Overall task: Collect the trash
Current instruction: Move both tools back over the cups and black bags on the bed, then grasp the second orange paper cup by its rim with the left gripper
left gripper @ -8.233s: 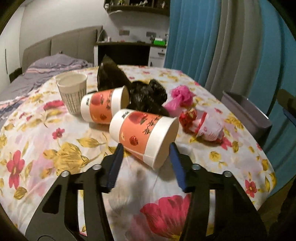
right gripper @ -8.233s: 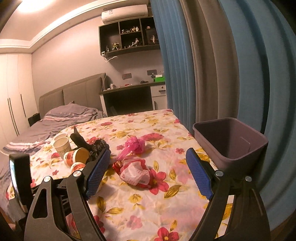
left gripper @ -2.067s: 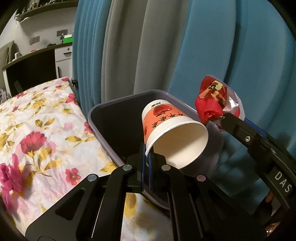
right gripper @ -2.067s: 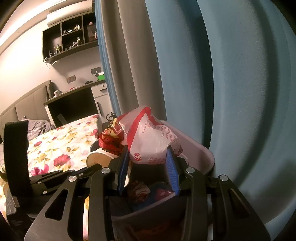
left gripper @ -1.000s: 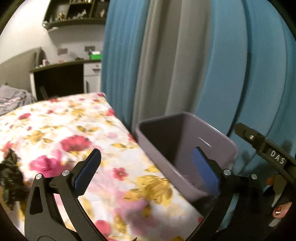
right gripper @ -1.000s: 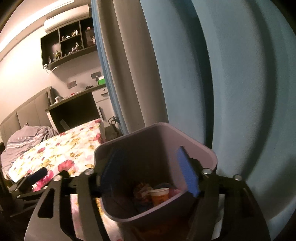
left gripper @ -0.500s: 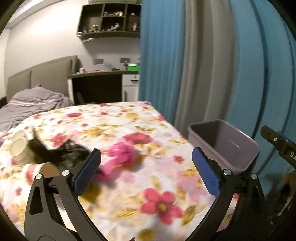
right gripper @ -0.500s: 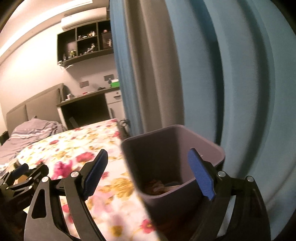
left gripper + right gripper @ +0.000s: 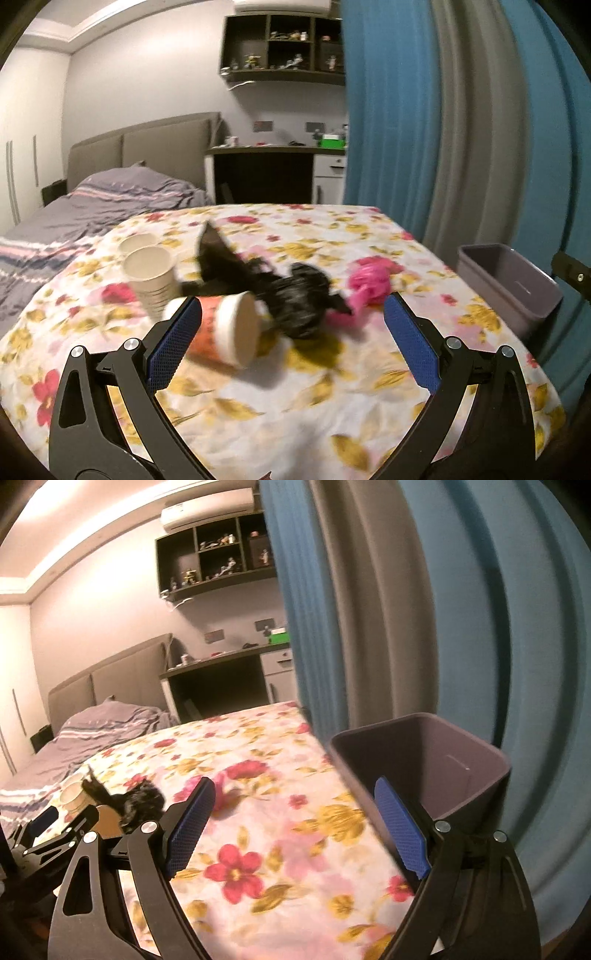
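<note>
Bed (image 9: 110, 199) with grey headboard (image 9: 147, 147) mid-left; dark desk (image 9: 266, 170) centre; wall shelf (image 9: 284, 48) above; blue-grey curtains (image 9: 461, 129) right. Warm ceiling light, upper left.

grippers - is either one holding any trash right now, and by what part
Nothing is held. The left gripper is open above the table, the orange cup lying loose between its fingers. The right gripper is open and empty beside the bin.

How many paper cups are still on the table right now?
3. An orange cup lies on its side by the left gripper; two white cups stand behind it, one nearer, one farther back. The black bag may hide more.
</note>
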The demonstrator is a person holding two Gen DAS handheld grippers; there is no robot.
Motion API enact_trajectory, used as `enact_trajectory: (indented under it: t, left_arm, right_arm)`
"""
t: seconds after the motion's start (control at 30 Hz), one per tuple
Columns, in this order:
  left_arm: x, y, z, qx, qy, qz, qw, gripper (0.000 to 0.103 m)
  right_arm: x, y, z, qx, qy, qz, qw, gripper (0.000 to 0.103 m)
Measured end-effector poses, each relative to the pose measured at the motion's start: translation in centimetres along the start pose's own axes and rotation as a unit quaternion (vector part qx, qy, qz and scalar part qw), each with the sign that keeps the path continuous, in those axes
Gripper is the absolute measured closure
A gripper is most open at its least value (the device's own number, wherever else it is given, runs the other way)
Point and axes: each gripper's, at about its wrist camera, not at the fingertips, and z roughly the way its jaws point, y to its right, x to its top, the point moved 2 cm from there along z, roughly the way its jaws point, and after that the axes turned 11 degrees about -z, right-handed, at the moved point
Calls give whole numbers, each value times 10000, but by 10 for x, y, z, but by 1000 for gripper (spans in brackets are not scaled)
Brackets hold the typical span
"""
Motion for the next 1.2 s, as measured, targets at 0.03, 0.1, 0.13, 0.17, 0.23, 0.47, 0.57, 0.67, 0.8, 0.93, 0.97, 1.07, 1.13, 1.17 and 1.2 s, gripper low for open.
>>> enact_trajectory:
  t: [0.03,0.1,0.13,0.17,0.23,0.47,0.57,0.67,0.8,0.93,0.97,1.07,1.13,1.17,1.2]
  left_arm:
    - [-1,-5,0,29,-14,-29,10000,6]
    - [-2,-17,-1,86,-63,-116,9999,6]
    - [-2,-23,-1,100,-87,-162,9998,6]
    - [-2,-28,0,104,-124,-205,9997,6]
    - [-1,-35,3,162,-192,-283,9993,6]
    - [-6,-46,22,226,-553,-395,9974,15]
    - [-7,-50,35,330,-799,-444,9953,30]
    - [-8,-54,47,441,-1026,-490,9925,45]
    - [-10,-58,57,576,-1274,-541,9887,58]
    - [-11,-61,55,664,-1276,-508,9883,75]
    - [-11,-62,54,686,-1263,-499,9884,79]
    - [-12,-68,49,706,-1257,-502,9883,88]
    - [-12,-72,46,658,-1281,-540,9881,89]
    - [-12,-75,45,569,-1324,-586,9878,89]
    - [-13,-77,44,470,-1362,-630,9876,89]
  right_arm:
    - [0,-5,-2,34,5,-21,10000,18]
    - [1,-15,-1,125,4,-74,9999,18]
    - [1,-20,-1,178,5,-105,9998,18]
    - [1,-24,-1,222,8,-133,9997,18]
    - [2,-34,1,308,-1,-222,9993,18]
    - [2,-58,11,532,-92,-379,9978,18]
    - [2,-66,14,602,-123,-451,9971,18]
    - [1,-73,19,680,-157,-514,9962,18]
    - [0,-83,26,779,-233,-600,9949,18]
    - [-1,-93,31,865,-290,-699,9934,18]
    - [-1,-94,31,877,-298,-717,9931,18]
    - [-1,-99,32,917,-322,-751,9924,18]
    - [-1,-103,32,937,-338,-768,9921,18]
    - [-1,-104,33,947,-355,-778,9918,18]
    - [-1,-106,34,964,-371,-792,9915,18]
